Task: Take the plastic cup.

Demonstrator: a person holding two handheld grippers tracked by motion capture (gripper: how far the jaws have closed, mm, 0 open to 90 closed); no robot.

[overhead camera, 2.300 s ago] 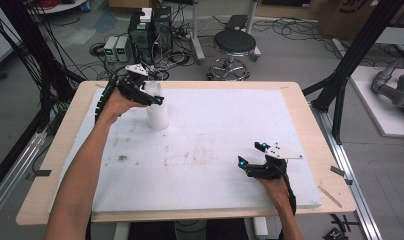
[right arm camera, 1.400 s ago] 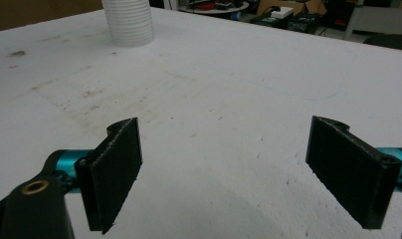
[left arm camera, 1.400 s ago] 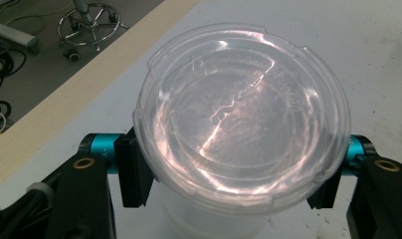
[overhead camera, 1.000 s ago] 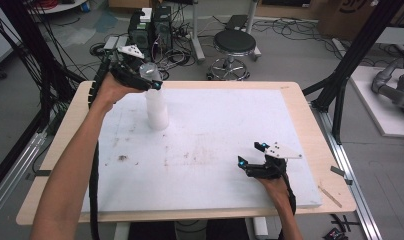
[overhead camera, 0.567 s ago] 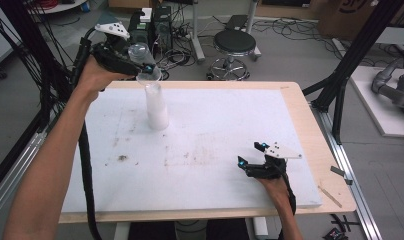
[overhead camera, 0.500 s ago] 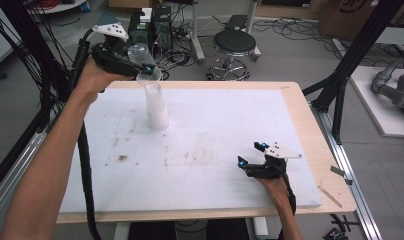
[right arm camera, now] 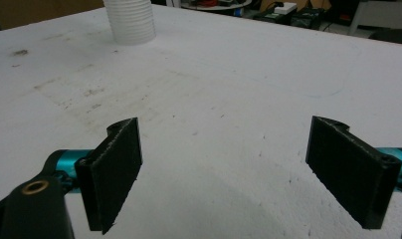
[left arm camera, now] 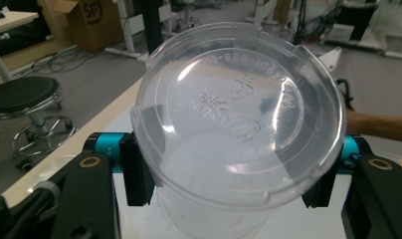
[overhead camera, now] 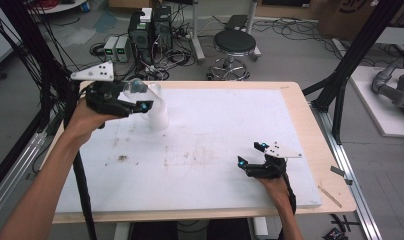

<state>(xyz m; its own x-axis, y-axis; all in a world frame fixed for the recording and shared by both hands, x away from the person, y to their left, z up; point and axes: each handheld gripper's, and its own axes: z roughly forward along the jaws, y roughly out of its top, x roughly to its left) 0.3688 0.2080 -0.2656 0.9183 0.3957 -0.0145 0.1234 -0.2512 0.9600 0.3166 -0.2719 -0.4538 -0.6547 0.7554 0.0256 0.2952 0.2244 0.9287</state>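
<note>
Since the earlier frames my left gripper (overhead camera: 140,102) has carried the clear plastic cup (left arm camera: 239,119) off the top of the white stack of cups (overhead camera: 158,111), swung out past the far left edge, and come back beside the stack; its jaws eased a touch tighter on the way. The right gripper (overhead camera: 252,159) has not budged.

From the high view the cup is hard to make out, just a glassy glint at the jaw tips, held in the air just left of the stack's top. The left gripper view gives me its round base with raised lettering too faint to read; its lower wall is cut off at the frame's bottom. One pad presses on each side of it, so the grip is firm.

I count one clear cup in hand. The stack is ribbed and white; how many cups it holds I cannot tell, and in the right gripper view its top is cut off.

The right gripper rests near the front right of the white, scuffed surface (overhead camera: 215,145), jaws wide apart with nothing between them.
</note>
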